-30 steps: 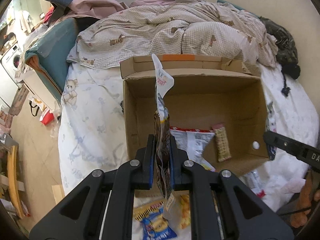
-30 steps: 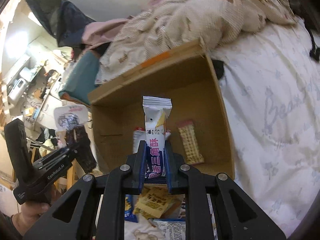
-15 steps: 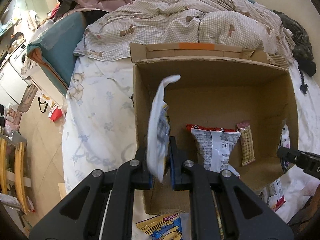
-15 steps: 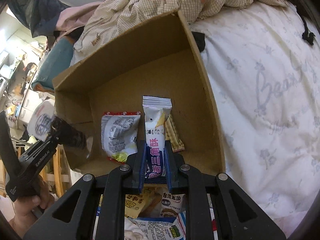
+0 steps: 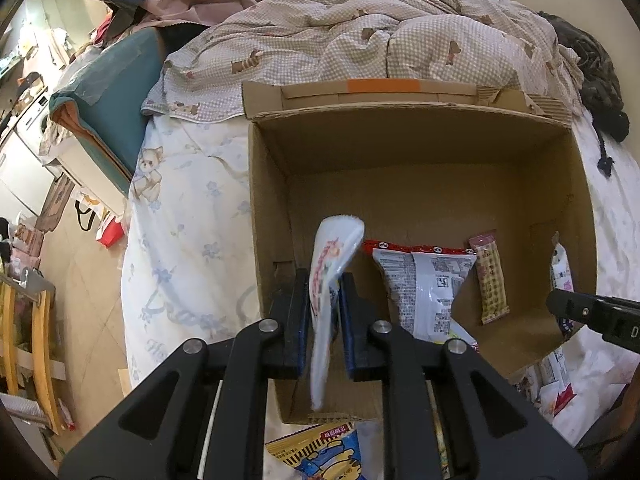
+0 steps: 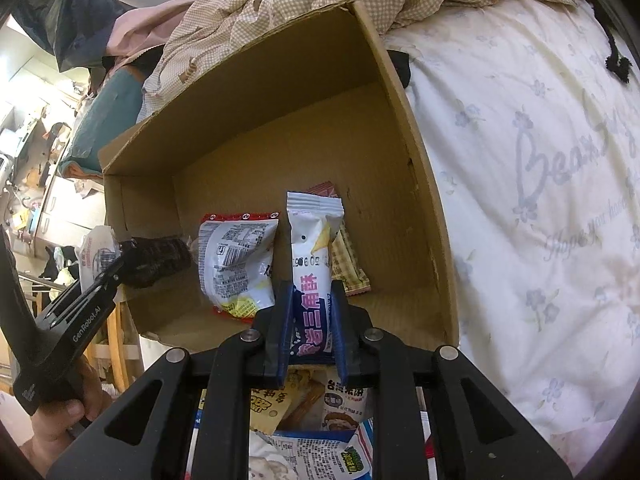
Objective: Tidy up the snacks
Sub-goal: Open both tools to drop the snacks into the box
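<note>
An open cardboard box (image 5: 420,184) (image 6: 280,128) lies on the bed. Inside it lie a red-edged white packet (image 5: 424,284) (image 6: 236,260) and a checked snack bar (image 5: 490,276) (image 6: 348,260). My left gripper (image 5: 325,304) is over the box's near left corner, its jaws slightly apart around a blurred white packet (image 5: 328,280) that hangs between them. My right gripper (image 6: 311,320) is shut on a white and blue packet (image 6: 312,256), held upright over the box's near edge.
More snack packets (image 6: 312,408) (image 5: 320,452) lie on the bed in front of the box. A checked quilt (image 5: 380,40) is bunched behind it. The bed's left edge drops to a floor with furniture (image 5: 24,340).
Both grippers moved forward over the box. The left jaws have parted a little and the white packet has tipped and slid down between them, now blurred.
</note>
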